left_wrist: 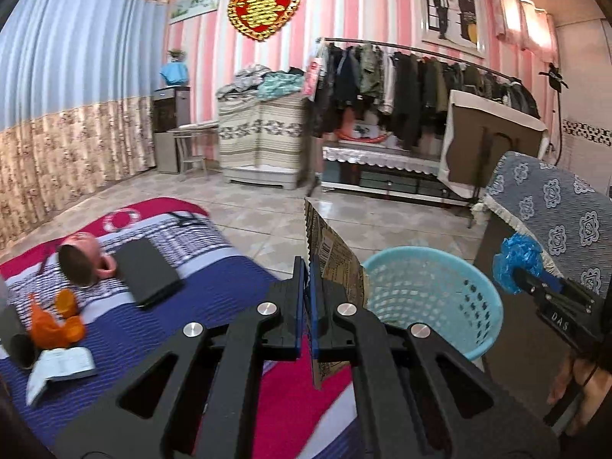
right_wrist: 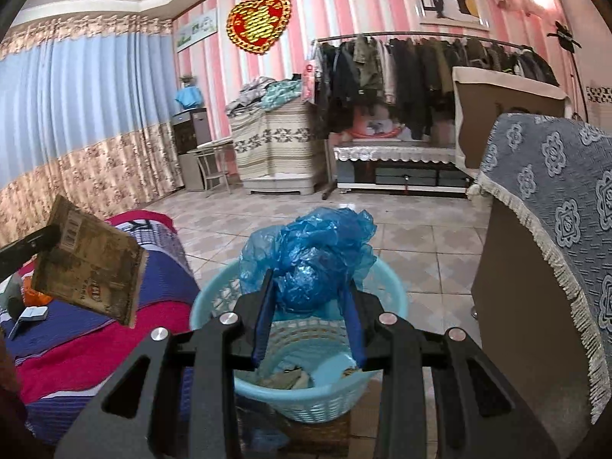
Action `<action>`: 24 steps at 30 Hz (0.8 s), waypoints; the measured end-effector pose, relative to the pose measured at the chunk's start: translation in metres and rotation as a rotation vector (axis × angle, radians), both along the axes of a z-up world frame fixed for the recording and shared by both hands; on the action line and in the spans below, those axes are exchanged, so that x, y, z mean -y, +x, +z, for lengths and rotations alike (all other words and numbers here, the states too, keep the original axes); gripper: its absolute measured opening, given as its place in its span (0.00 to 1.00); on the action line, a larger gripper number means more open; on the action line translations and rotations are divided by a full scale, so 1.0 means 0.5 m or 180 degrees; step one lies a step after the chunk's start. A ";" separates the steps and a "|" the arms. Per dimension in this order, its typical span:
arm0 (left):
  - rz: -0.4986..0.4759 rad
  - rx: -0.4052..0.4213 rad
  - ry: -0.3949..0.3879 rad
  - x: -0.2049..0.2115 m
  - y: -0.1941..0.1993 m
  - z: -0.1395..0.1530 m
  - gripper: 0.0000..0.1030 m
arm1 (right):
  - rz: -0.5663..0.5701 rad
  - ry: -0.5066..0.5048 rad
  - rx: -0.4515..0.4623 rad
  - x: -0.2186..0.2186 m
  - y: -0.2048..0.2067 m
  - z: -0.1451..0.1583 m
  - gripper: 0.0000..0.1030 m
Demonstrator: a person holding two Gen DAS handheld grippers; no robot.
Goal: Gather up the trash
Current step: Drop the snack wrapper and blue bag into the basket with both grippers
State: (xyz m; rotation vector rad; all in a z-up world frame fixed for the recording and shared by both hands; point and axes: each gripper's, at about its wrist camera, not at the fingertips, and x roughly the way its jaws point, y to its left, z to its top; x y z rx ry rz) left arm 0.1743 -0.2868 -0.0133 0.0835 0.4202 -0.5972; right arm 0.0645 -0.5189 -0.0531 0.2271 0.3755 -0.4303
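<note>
Now, room: pink striped wall, tiled floor
Bed: striped blanket
Left tool: clamping brown wrapper
Right tool: gripping crumpled blue bag over basket

A: Each camera rides its gripper, looking forward, slightly downward, past its fingers.

B: Both face the far pink wall; they share the near basket and the bed at left.

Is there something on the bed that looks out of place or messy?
Yes. An orange plastic bag lies crumpled on the bed cover, beside an open white booklet lying askew. Both look like loose litter among the bedding. Nothing looks spilled or broken.
</note>
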 end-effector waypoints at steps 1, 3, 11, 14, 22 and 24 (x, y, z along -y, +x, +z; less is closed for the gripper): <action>-0.0026 -0.0011 -0.0012 0.015 0.004 -0.001 0.01 | -0.0014 0.0006 -0.0002 0.003 0.001 -0.002 0.33; -0.0120 -0.0039 -0.0042 0.051 0.004 -0.005 0.01 | -0.0050 0.0020 -0.0008 0.014 -0.002 -0.008 0.33; -0.0355 -0.0095 0.0030 0.168 0.014 -0.049 0.01 | -0.0197 0.0190 -0.0035 0.067 -0.007 -0.049 0.33; -0.0403 -0.0117 0.0111 0.199 0.020 -0.075 0.01 | -0.0219 0.0243 -0.0065 0.079 -0.003 -0.066 0.33; -0.0348 -0.0208 0.0300 0.253 0.056 -0.127 0.08 | -0.0243 0.0302 -0.0127 0.093 0.005 -0.088 0.33; -0.0294 -0.0184 0.0316 0.249 0.061 -0.125 0.30 | -0.0240 0.0310 -0.0134 0.087 0.009 -0.089 0.33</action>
